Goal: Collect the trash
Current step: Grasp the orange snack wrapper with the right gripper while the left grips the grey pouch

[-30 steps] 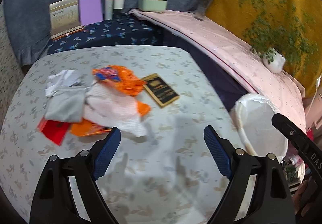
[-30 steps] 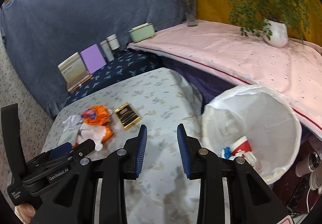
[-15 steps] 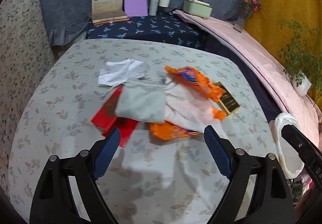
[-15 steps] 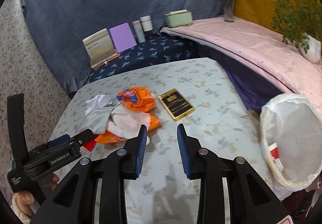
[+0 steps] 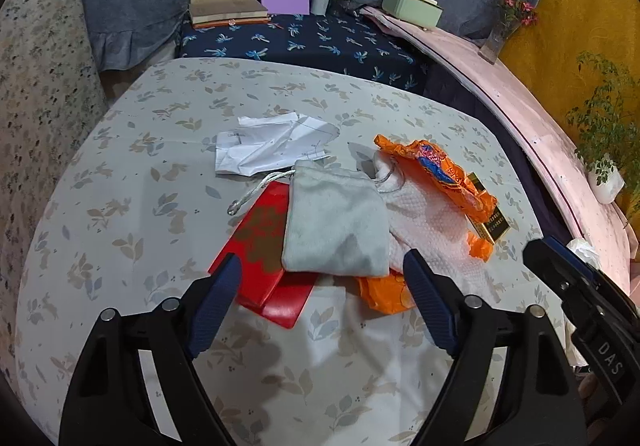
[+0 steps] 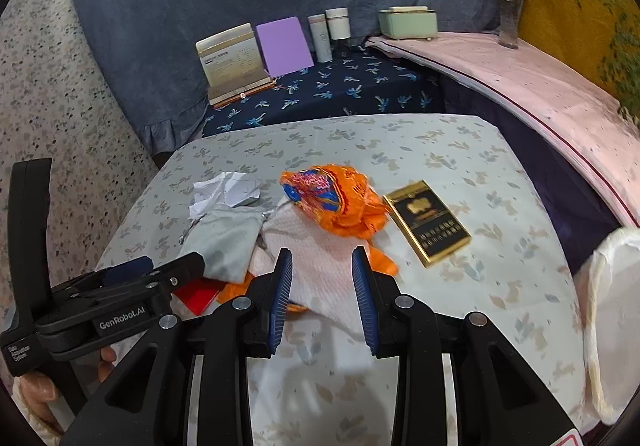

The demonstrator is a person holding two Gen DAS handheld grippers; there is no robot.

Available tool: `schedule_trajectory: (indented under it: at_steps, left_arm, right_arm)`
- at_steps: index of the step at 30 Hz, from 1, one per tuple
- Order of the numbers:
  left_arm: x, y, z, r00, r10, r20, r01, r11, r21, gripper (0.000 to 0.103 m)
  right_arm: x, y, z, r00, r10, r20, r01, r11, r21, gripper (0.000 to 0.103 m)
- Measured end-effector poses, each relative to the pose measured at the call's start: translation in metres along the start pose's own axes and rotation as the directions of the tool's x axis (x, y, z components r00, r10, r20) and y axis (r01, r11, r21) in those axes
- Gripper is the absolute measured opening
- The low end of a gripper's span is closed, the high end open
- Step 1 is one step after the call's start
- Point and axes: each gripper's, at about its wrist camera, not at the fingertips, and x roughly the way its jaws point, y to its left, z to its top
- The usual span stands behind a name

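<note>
A heap of trash lies on the leaf-print table (image 5: 132, 205): crumpled white paper (image 5: 272, 147), a grey drawstring pouch (image 5: 336, 221), a red envelope (image 5: 264, 242), a white textured napkin (image 5: 432, 230) and an orange wrapper (image 5: 440, 169). A black-and-gold box (image 6: 428, 221) rests right of the orange wrapper (image 6: 340, 197). My left gripper (image 5: 320, 272) hangs wide above the pouch's near edge and the envelope; its jaws are closing and do not touch either. My right gripper (image 6: 322, 260) hovers over the napkin (image 6: 320, 246), narrowly open and gripping nothing.
A bin lined with a white bag (image 6: 612, 306) stands off the table's right edge. At the back, a dark blue cloth (image 5: 304, 41) carries books, a purple card, two cups and a green box. A pink-covered ledge (image 6: 520, 85) with a vase and plant runs along the right.
Both views have swung left, away from the bin and onto the trash heap, which is now closer. The left jaws have narrowed slightly; the right gap is unchanged.
</note>
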Motion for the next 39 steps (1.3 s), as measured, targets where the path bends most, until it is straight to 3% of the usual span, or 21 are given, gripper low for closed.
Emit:
schedule_trajectory:
  at_steps: [4, 10, 12, 17, 21, 23, 37, 39]
  left_arm:
    - [0.014, -0.003, 0.007, 0.999, -0.025, -0.038, 0.026, 0.999, 0.024, 0.067]
    - [0.028, -0.007, 0.011, 0.995, -0.058, -0.079, 0.062, 0.997, 0.049, 0.046]
    - [0.031, -0.008, 0.012, 0.993, -0.074, -0.089, 0.079, 0.996, 0.049, 0.030]
    - [0.030, -0.011, 0.011, 0.990, -0.104, -0.093, 0.110, 0.993, 0.053, 0.011]
    - [0.026, -0.015, 0.011, 0.989, -0.116, -0.087, 0.121, 0.991, 0.059, 0.006]
    - [0.022, -0.017, 0.011, 0.990, -0.119, -0.076, 0.124, 0.990, 0.062, 0.005]
    - [-0.008, -0.038, 0.014, 0.989, -0.149, -0.022, 0.151, 0.986, 0.071, 0.005]
    - [-0.011, -0.039, 0.014, 0.989, -0.146, -0.015, 0.146, 0.987, 0.068, 0.005]
  right_arm:
    - [0.018, 0.003, 0.010, 1.000, -0.002, -0.007, 0.002, 1.000, -0.023, 0.031]
    - [0.045, 0.006, 0.020, 0.999, -0.012, -0.031, 0.010, 0.998, -0.064, 0.031]
    - [0.053, 0.008, 0.022, 0.999, -0.015, -0.039, 0.012, 0.997, -0.074, 0.031]
    - [0.071, 0.010, 0.019, 0.997, -0.027, -0.071, 0.019, 0.995, -0.101, 0.030]
    - [0.079, 0.008, 0.015, 0.996, -0.028, -0.090, 0.018, 0.994, -0.104, 0.022]
    - [0.081, 0.007, 0.014, 0.994, -0.026, -0.102, 0.015, 0.994, -0.107, 0.002]
    - [0.036, -0.009, 0.019, 1.000, 0.011, -0.020, -0.011, 0.999, -0.047, 0.001]
    - [0.035, -0.011, 0.020, 1.000, 0.007, -0.022, -0.008, 0.999, -0.045, 0.007]
